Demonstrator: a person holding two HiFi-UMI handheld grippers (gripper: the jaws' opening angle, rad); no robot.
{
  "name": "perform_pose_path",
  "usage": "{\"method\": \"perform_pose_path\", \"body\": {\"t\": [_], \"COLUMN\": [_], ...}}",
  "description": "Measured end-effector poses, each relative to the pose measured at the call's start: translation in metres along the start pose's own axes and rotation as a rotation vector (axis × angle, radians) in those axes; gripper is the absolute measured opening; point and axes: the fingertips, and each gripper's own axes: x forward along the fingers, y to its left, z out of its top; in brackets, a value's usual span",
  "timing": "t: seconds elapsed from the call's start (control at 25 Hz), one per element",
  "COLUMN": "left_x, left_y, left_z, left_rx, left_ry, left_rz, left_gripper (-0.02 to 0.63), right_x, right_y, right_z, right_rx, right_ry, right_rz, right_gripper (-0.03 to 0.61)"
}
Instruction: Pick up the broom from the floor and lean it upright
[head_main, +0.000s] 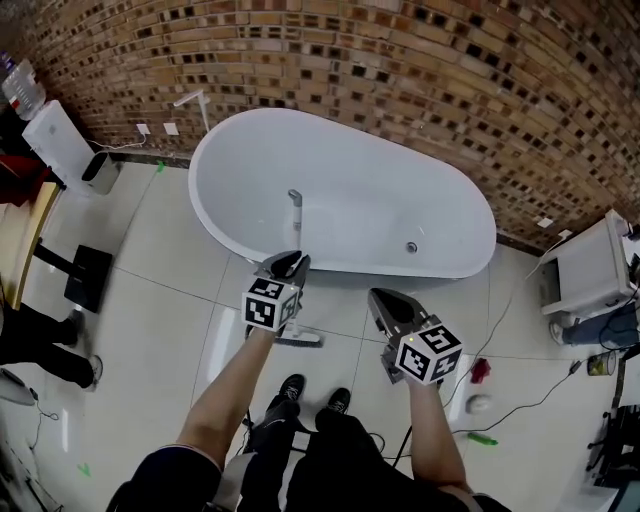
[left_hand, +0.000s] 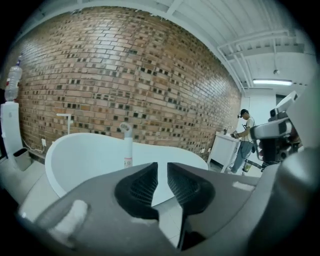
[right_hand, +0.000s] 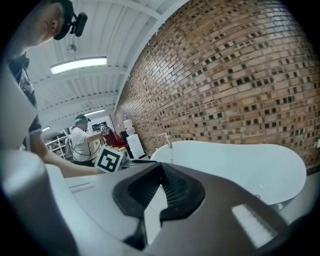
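Broom (head_main: 295, 212): upright, handle leaning on the near rim of the bathtub (head_main: 455, 262), head on the floor (head_main: 160, 300) under your left arm.
Left tool (head_main: 292, 262): your jaws are spread a little with nothing between them, close to the handle but not touching it.
Right tool (head_main: 383, 300): your jaws are pressed together at the tips, empty, clear of the broom.
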Motion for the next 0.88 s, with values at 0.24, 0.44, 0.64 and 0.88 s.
{"method": "perform_pose_path", "body": {"t": [0.24, 0.44, 0.64, 0.88], "left_x": [-0.042, -0.066, -0.083, -0.089], "left_y": [-0.050, -0.092, -0.121, -0.135], "left_z": [0.049, 0.075, 0.093, 0.109], "left_rx": [0.045, 0.091, 0.128, 0.169], "left_ry": [-0.115, -0.142, -0.169, -0.190], "left_rz": [-0.088, -0.195, -0.235, -0.243], "left_gripper": [0.000, 0.000, 0.000, 0.000], "right_x": [0.007, -0.002, -0.011, -0.021], "right_y": [0.025, 0.045, 0.060, 0.063], "right_z": [0.022, 0.041, 0.062, 0.078], "right_rx": [-0.026, -0.064, -0.130, -0.187], "right_ry": [-0.059, -0.139, -0.196, -0.216], "right_rz": [0.042, 0.040, 0.054, 0.067], "right_gripper": [0.003, 0.005, 0.005, 0.005]}}
